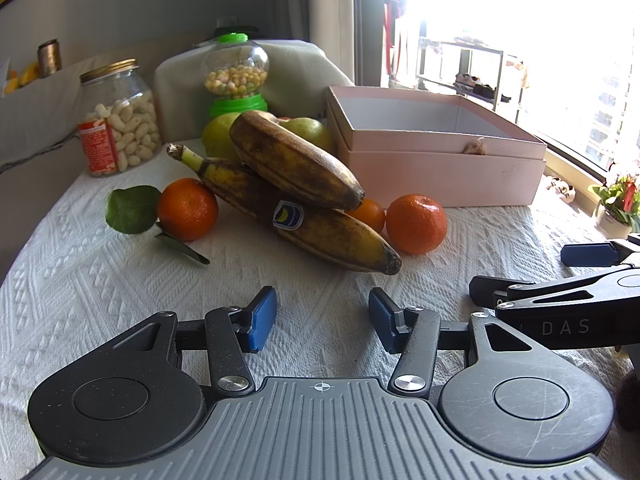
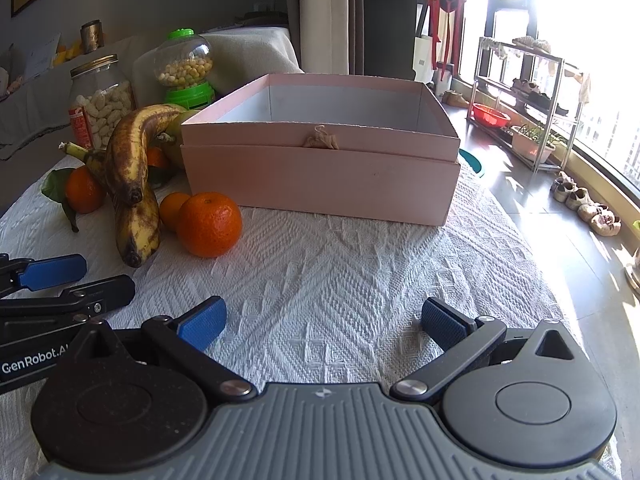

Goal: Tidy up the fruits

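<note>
Two spotted bananas (image 1: 296, 184) lie stacked on the white tablecloth (image 1: 120, 300), with green pears (image 1: 308, 130) behind them. One orange (image 1: 187, 209) with a leaf sits to their left, one orange (image 1: 416, 224) to their right, and a smaller one (image 1: 368, 214) between. An open, empty pink box (image 1: 436, 152) stands right of the fruit; it also shows in the right wrist view (image 2: 320, 184). My left gripper (image 1: 322, 318) is open and empty in front of the bananas. My right gripper (image 2: 324, 326) is open and empty in front of the box, near the orange (image 2: 210, 224) and the bananas (image 2: 130, 184).
A jar of peanuts (image 1: 116, 120) and a green candy dispenser (image 1: 236, 76) stand behind the fruit. The right gripper's fingers (image 1: 588, 254) reach in at the right of the left wrist view. The table's edge curves on the right (image 2: 532, 248), with floor, shoes and a rack beyond.
</note>
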### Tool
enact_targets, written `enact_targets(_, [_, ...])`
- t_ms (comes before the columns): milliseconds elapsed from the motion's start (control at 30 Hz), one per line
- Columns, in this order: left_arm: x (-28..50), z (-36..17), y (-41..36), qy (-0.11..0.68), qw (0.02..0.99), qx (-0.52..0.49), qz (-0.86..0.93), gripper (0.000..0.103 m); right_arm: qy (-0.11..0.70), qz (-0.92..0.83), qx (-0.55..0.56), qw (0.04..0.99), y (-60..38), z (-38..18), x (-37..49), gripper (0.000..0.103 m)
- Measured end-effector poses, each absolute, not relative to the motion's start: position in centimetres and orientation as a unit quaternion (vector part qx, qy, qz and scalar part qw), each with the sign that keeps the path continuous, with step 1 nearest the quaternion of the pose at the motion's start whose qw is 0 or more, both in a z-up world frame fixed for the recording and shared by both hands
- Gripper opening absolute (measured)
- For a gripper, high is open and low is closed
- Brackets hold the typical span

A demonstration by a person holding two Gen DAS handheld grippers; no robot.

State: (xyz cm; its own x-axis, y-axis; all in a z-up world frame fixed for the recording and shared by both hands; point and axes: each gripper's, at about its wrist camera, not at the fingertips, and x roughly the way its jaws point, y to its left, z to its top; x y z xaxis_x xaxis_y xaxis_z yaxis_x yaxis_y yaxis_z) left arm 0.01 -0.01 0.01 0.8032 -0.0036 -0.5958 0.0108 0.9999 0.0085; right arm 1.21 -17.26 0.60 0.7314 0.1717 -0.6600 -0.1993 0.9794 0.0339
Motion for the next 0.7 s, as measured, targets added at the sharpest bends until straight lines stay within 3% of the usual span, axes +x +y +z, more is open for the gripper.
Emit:
enact_targets(300, [0.0, 0.8, 1.3, 0.325, 0.945, -0.023, -0.041, 0.055, 0.402, 0.126, -0.039, 0.906, -17.5, 1.4, 1.9, 0.103])
enact_targets(567, [1.4, 7.5, 6.7, 0.289, 0.947, -0.109, -0.085, 0.054, 0.387, 0.135, -0.041, 0.911, -17.7, 1.2, 1.5, 0.103])
enact_targets(700, [2.6, 8.4, 9.0, 0.281, 0.948, -0.144, -0.048, 0.054, 0.384, 0.141, -0.044, 0.911, -17.7, 1.1, 1.3, 0.103])
